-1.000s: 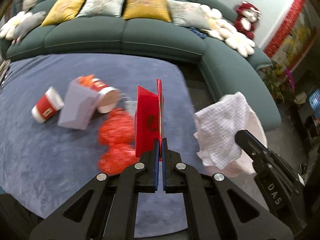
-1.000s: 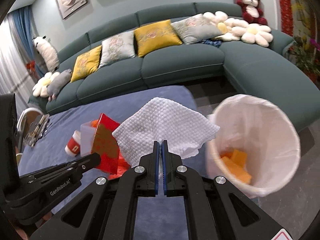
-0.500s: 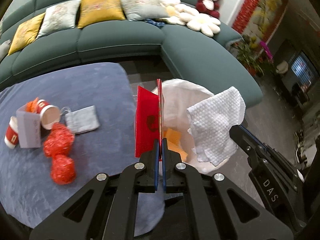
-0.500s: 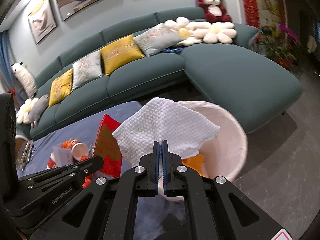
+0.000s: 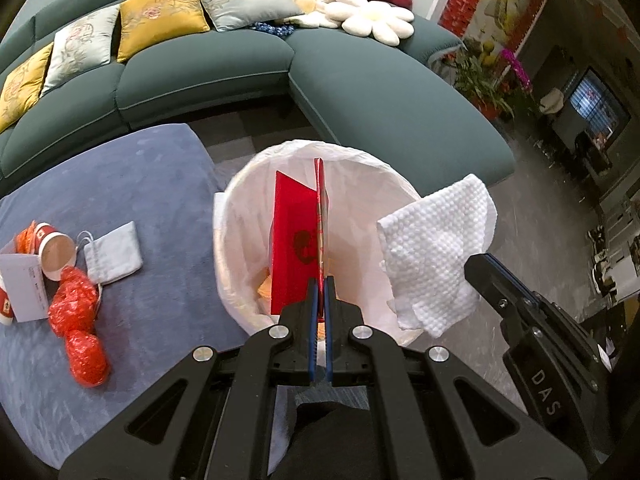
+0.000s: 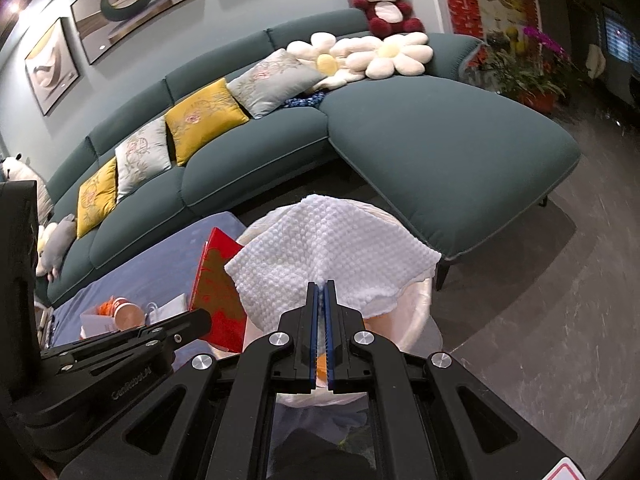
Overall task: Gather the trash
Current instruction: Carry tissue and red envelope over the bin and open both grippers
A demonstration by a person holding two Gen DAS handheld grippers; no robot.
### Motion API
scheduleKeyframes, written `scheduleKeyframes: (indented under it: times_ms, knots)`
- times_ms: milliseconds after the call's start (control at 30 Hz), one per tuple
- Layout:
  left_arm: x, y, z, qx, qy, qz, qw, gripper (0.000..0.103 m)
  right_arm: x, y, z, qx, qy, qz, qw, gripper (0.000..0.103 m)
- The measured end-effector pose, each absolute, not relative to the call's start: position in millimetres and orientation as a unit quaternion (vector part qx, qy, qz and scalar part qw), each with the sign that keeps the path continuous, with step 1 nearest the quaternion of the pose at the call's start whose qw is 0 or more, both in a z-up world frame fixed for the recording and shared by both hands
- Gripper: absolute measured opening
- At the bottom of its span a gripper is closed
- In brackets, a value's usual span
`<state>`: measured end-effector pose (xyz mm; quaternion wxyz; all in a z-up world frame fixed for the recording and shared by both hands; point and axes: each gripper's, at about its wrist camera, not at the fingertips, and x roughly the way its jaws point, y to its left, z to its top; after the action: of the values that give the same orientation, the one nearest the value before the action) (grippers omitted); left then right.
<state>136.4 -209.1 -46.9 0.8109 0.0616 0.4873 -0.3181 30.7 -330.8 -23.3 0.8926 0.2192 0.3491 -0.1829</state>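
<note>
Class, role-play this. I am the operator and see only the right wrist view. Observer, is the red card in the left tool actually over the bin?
Observer: Yes. In the left wrist view the left tool is shut on the red card, which hangs above the bin's opening.
Operator: Is there trash on the floor that my view misses?
Observer: Two red mesh balls lie on the rug, to the left of the bin.

red card (image 5: 294, 246), white cloth (image 5: 434, 254), above lined bin (image 5: 240, 216)
</note>
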Motion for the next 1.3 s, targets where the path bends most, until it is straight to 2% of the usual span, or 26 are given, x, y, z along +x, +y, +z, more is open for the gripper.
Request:
scheduleKeyframes:
  times_ms: [300,367,433,500,933,1067,1133,1233,1300]
  knots:
    - [142,-225,-49,0.066,0.486,-0.321,0.81,0.005,33,-337,-30,0.226,0.351,-0.19,0.889,0.003]
    - [144,-225,-49,0.064,0.485,-0.321,0.811,0.008,32,-337,-31,0.227,0.351,-0.189,0.889,0.003]
    - [146,-224,-48,0.064,0.486,-0.315,0.813,0.022,33,-337,-31,0.226,0.351,-0.188,0.889,0.003]
    - [147,-224,-47,0.06,0.485,-0.31,0.815,0.031,34,-336,-32,0.225,0.352,-0.186,0.889,0.003]
    - [154,-193,-53,0.042,0.499,-0.276,0.82,0.04,48,-334,-33,0.217,0.354,-0.173,0.893,0.005]
    - [156,-181,-53,0.037,0.5,-0.264,0.824,0.047,52,-331,-32,0.214,0.351,-0.173,0.895,0.01]
    - [157,-173,-53,0.032,0.499,-0.257,0.827,0.052,56,-329,-29,0.215,0.349,-0.171,0.896,0.017]
    - [158,-163,-52,0.026,0.501,-0.251,0.828,0.053,59,-322,-23,0.211,0.343,-0.169,0.9,0.026]
    - [157,-156,-52,0.023,0.501,-0.248,0.829,0.053,60,-317,-19,0.209,0.34,-0.167,0.902,0.028]
